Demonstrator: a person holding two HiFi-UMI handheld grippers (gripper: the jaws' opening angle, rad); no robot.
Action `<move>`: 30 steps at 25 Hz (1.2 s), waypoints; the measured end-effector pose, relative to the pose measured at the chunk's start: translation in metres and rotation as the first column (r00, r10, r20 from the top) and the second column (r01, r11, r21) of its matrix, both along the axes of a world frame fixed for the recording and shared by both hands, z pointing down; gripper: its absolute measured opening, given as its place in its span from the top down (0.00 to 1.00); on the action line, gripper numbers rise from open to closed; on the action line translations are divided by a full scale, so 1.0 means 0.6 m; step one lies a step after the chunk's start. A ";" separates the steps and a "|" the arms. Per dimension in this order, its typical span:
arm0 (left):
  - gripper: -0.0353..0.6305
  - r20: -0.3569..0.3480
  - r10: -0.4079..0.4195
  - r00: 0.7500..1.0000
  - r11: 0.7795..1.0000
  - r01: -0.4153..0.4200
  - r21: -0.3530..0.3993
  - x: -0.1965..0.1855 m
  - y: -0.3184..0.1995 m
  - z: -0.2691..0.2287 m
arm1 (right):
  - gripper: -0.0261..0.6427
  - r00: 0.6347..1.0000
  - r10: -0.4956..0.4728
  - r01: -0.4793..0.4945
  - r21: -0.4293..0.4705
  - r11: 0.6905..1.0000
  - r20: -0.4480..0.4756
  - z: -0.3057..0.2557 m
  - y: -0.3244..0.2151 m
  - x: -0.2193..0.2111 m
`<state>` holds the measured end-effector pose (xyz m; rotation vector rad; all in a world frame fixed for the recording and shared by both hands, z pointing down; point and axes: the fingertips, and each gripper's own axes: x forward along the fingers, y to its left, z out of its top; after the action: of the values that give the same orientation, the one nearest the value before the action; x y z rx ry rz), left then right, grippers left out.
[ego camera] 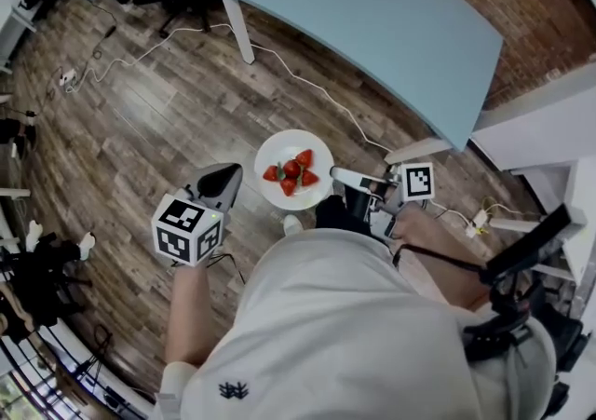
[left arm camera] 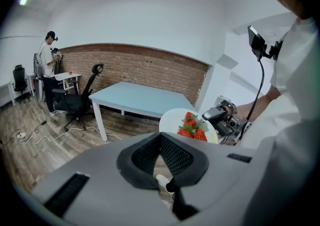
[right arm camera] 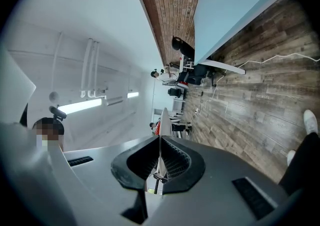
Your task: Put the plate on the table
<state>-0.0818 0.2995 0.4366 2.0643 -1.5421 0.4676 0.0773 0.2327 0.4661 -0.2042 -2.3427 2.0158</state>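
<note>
Floorboards (ego camera: 168,101) below: your right gripper (ego camera: 337,174) jaws are clamping the plate (ego camera: 284,148) rim, left gripper (ego camera: 227,174) jaws together; any tilt could spill the strawberries (ego camera: 291,174).

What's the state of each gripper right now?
Left gripper: shut, holding nothing.
Right gripper: shut on the rim of the white plate carrying strawberries.
</note>
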 end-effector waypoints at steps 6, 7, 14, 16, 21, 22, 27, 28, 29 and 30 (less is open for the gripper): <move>0.94 0.014 -0.007 1.000 1.000 0.007 -0.012 -0.008 -0.084 -0.006 | 0.93 1.000 0.021 -0.021 -0.006 1.000 -0.001 0.010 -0.091 0.009; 0.94 0.016 -0.011 1.000 1.000 0.011 -0.015 -0.010 -0.102 -0.007 | 0.93 1.000 0.025 -0.025 -0.005 1.000 0.002 0.010 -0.114 0.008; 0.94 0.007 -0.045 0.999 0.999 0.045 0.001 -0.019 -0.206 -0.021 | 0.93 0.999 0.019 -0.020 0.025 0.999 0.034 -0.010 -0.227 -0.002; 0.94 0.001 -0.047 0.999 0.999 0.047 0.011 -0.014 -0.237 -0.022 | 0.93 0.999 0.025 -0.026 0.031 0.999 0.038 -0.010 -0.259 0.001; 0.94 -0.016 -0.026 1.000 1.000 0.027 0.006 -0.009 -0.341 -0.008 | 0.93 0.996 0.065 -0.067 0.036 0.997 0.054 -0.008 -0.372 -0.007; 0.94 -0.019 -0.014 1.000 1.000 0.014 -0.002 -0.012 -0.352 -0.005 | 0.93 0.995 0.079 -0.081 0.033 0.996 0.054 -0.006 -0.385 -0.011; 0.94 -0.015 0.048 0.999 0.999 -0.048 -0.009 -0.055 -0.427 0.000 | 0.93 0.983 0.177 -0.178 0.012 0.984 0.050 0.007 -0.460 -0.032; 0.94 -0.012 0.070 0.997 0.998 -0.070 -0.009 -0.064 -0.444 0.001 | 0.93 0.979 0.200 -0.201 0.010 0.980 0.048 0.009 -0.474 -0.038; 0.94 -0.011 0.095 0.995 0.995 -0.095 -0.012 -0.073 -0.461 0.002 | 0.93 0.974 0.223 -0.224 0.011 0.975 0.044 0.012 -0.489 -0.045; 0.94 -0.011 0.120 0.993 0.993 -0.120 -0.015 -0.082 -0.477 0.004 | 0.93 0.968 0.246 -0.247 0.010 0.969 0.040 0.014 -0.503 -0.053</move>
<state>-0.1312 0.0130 0.4390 2.1524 -1.4090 0.5115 0.0454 -0.0689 0.4748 0.0536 -2.5173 2.1139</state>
